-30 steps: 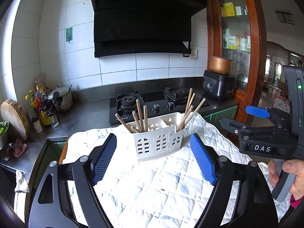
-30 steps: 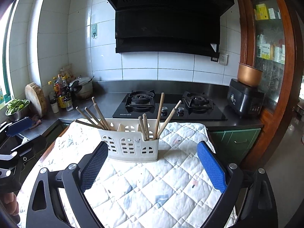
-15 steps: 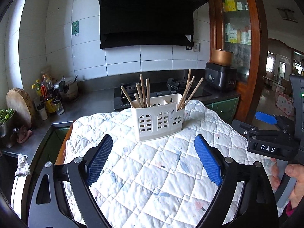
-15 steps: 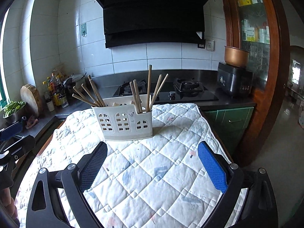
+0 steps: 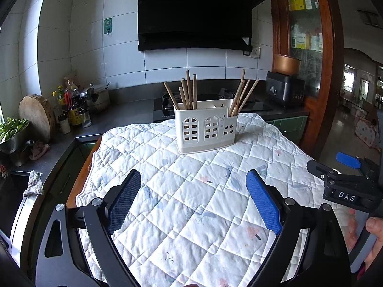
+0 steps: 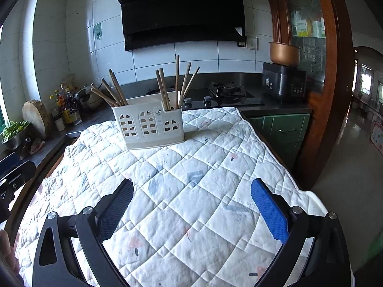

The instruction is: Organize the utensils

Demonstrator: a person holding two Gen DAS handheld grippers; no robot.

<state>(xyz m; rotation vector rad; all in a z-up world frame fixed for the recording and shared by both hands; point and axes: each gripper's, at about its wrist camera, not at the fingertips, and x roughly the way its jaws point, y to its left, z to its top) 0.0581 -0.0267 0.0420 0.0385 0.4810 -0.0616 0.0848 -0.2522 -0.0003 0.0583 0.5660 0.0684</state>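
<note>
Two bunches of plain wooden chopsticks stand in the cream plastic utensil caddy with arched cut-out windows, one bunch in the compartment at its left end and another, the right-hand bunch of wooden chopsticks, in the lower compartment at its right end; the middle section looks empty from here. The caddy sits upright toward the far edge of the white quilted cloth that covers the worktop, with the stove and the dark counter behind it. I can see no loose chopstick or any other utensil lying on the cloth in either view, though the nearest strip of it is hidden behind the tools.

The left tool hangs over the near part of the cloth with its blue pads spread wide and nothing between them. The right tool is the same: pads well apart, empty, and well short of the caddy.

As a judgement, the chopsticks already stand sorted into the holder, which is what tidying utensils would leave behind. With both tools empty and nothing left lying about, the scene fits a finished job best, though whether the two bunches are meant to be regrouped I cannot tell
</note>
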